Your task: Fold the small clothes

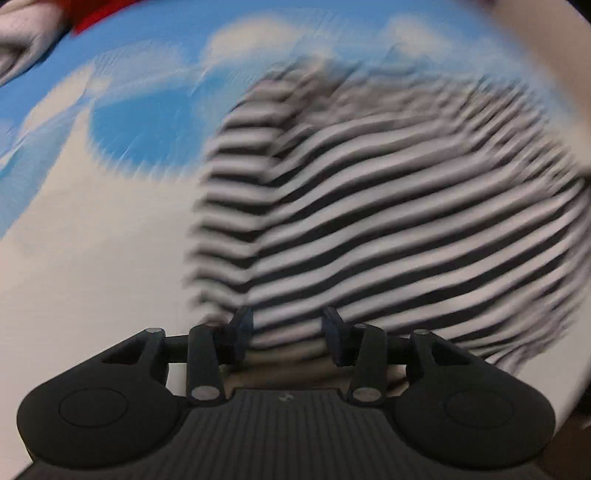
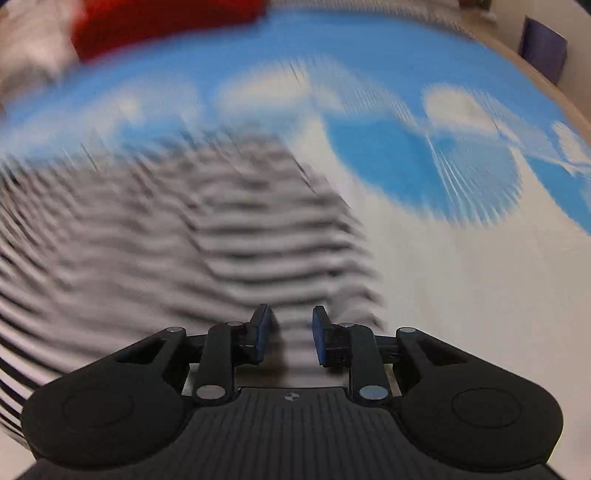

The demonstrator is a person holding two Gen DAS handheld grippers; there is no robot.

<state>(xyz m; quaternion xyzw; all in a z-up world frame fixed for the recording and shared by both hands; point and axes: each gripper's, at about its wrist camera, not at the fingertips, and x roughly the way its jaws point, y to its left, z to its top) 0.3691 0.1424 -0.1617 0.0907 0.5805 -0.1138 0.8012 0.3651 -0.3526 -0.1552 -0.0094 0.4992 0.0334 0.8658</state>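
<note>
A black-and-white striped garment [image 1: 388,221] lies on a blue-and-white cloud-print surface [image 1: 92,240]; both views are motion-blurred. In the left wrist view it fills the middle and right, with a folded part at its left side. My left gripper [image 1: 288,325] is open, its fingers apart over the garment's near edge. In the right wrist view the striped garment [image 2: 166,240] fills the left and middle. My right gripper [image 2: 289,325] is open over its near right edge, with striped cloth showing between the blue pads [image 2: 263,332]. Whether either gripper touches the cloth I cannot tell.
A red cloth [image 2: 155,26] and a pale cloth [image 1: 26,33] lie at the far left of the surface. A wooden edge and a dark purple object [image 2: 543,48] show at the far right of the right wrist view.
</note>
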